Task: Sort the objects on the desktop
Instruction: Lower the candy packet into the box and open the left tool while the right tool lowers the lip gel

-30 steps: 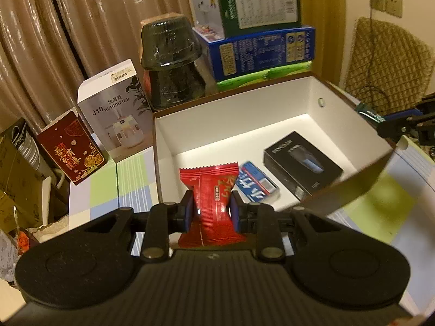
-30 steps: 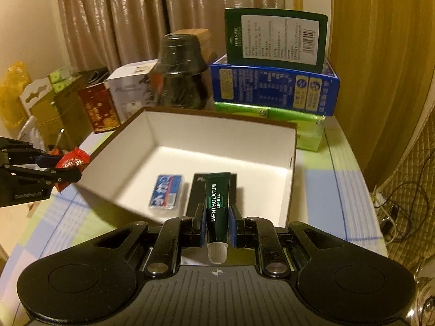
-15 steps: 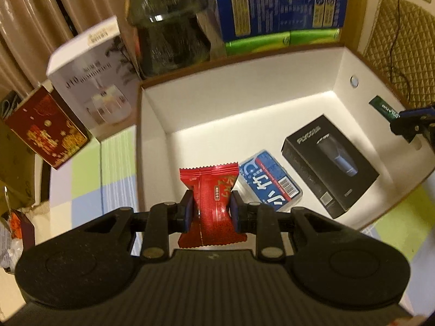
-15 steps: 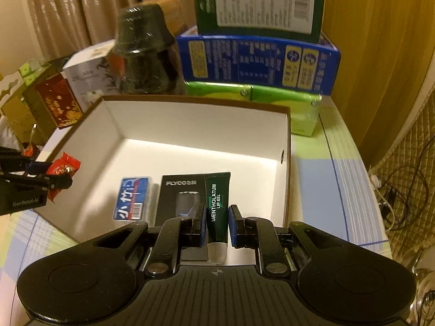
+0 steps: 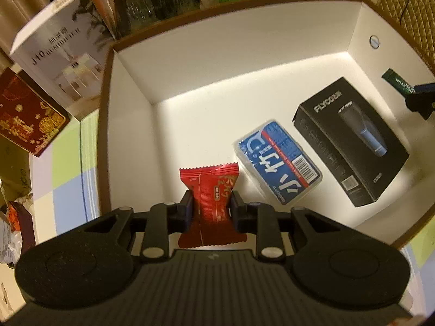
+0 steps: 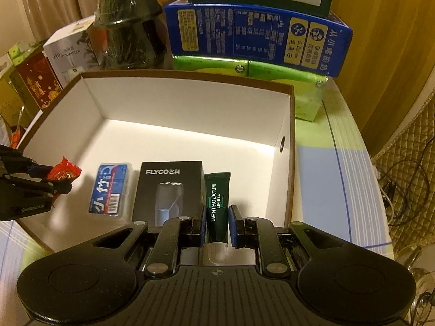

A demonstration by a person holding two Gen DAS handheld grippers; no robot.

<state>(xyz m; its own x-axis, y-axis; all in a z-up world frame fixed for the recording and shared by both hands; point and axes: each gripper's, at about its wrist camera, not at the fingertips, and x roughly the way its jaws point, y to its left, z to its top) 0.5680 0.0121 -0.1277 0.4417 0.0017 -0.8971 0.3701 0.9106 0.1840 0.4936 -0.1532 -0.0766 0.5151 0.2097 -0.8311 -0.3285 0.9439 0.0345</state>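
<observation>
Both grippers have descended over the white-lined cardboard box (image 6: 286,125), pitched down: left gripper (image 5: 211,208) clamps one red foil candy packet (image 5: 210,190), right gripper (image 6: 216,224) clamps one dark green lip-gel tube (image 6: 216,203), two boxed items ahead.

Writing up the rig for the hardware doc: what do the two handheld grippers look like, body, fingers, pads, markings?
Both match: the left gripper and right gripper have a matte black speckled plastic body with a ribbed centre plate, two round raised discs at the sides, and black linkage arms on silver pivot pins. Fingers are black with blue pads. From the right wrist view the left gripper's side bears small pale lettering, too small to read. No cables or sleeves visible.
</observation>
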